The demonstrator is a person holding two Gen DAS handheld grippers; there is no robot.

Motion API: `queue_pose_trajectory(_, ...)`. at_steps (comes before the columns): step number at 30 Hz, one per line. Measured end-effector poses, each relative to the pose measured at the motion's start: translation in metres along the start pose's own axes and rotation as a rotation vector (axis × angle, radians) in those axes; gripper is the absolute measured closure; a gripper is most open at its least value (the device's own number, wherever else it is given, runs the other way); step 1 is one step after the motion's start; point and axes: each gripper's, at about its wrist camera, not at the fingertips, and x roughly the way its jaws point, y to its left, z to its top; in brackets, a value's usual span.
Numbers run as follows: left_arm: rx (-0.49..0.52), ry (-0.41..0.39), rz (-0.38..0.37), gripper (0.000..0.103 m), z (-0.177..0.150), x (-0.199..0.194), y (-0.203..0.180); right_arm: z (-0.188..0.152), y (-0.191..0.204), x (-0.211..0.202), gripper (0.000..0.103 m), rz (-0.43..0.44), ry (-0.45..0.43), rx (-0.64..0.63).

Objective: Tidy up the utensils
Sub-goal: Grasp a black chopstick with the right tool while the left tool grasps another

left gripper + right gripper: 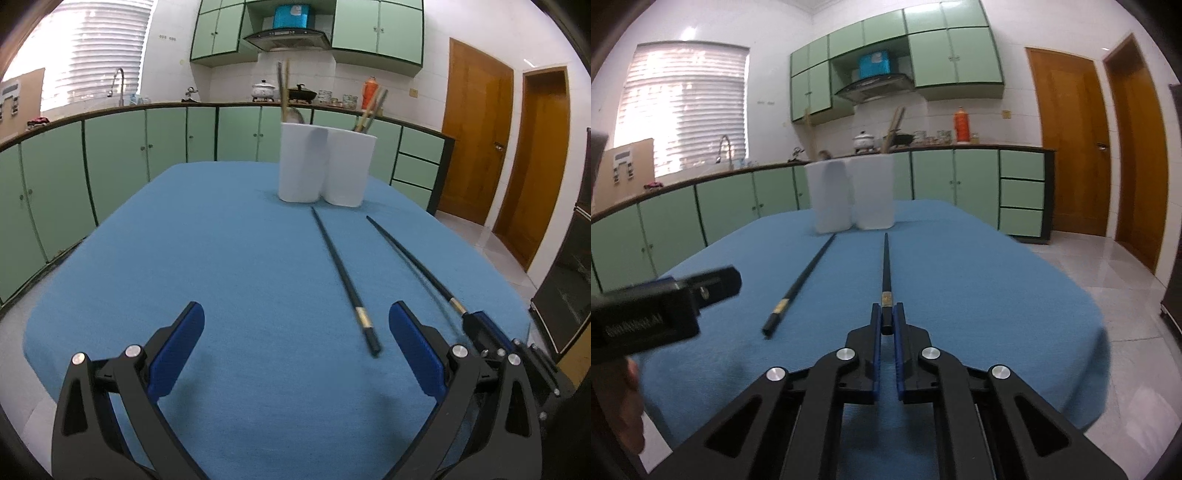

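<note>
Two black chopsticks in play: right tongs [886, 317] clamp one chopstick [886, 266] by its butt end, tip aimed at the white holders [854, 194]; the other chopstick [343, 275] lies loose on the bench [221, 258]. Left tongs [295, 325] gape wide, holding nothing. Step looks like pick-and-carry; next: lift, tilt upright, drop into a holder. No readable writing.

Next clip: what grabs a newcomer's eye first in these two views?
The right gripper is shut on the thick end of a long black chopstick pointing at the two white plastic utensil holders at the far end of the blue tablecloth. A second black chopstick lies loose on the cloth, ahead of the open left gripper.
</note>
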Motion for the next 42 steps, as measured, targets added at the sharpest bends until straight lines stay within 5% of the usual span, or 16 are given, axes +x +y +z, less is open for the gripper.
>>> queue_pose_trajectory(5, 0.012, 0.021, -0.020, 0.009, -0.007, 0.006, -0.017, 0.001, -0.019, -0.010, 0.097, -0.043, -0.025, 0.031)
queue_pose_trajectory(7, 0.020, 0.037, -0.021, 0.027, -0.010, 0.011, -0.022, 0.001, -0.025, -0.009, 0.097, -0.051, -0.024, 0.046)
queue_pose_trajectory(14, 0.020, 0.060, 0.006, 0.043, -0.017, 0.024, -0.032, 0.002, -0.036, -0.011, 0.097, -0.055, -0.028, 0.067)
queue_pose_trajectory(25, 0.053, 0.042, 0.023, 0.095, -0.021, 0.023, -0.053, 0.002, -0.040, -0.012, 0.097, -0.048, -0.030, 0.080)
queue_pose_trajectory(34, 0.049, 0.034, 0.040, 0.097, -0.018, 0.018, -0.056, 0.003, -0.041, -0.014, 0.097, -0.056, -0.049, 0.074)
queue_pose_trajectory(42, 0.102, -0.058, 0.069, 0.097, -0.002, -0.006, -0.058, 0.018, -0.042, -0.027, 0.097, -0.062, -0.122, 0.033)
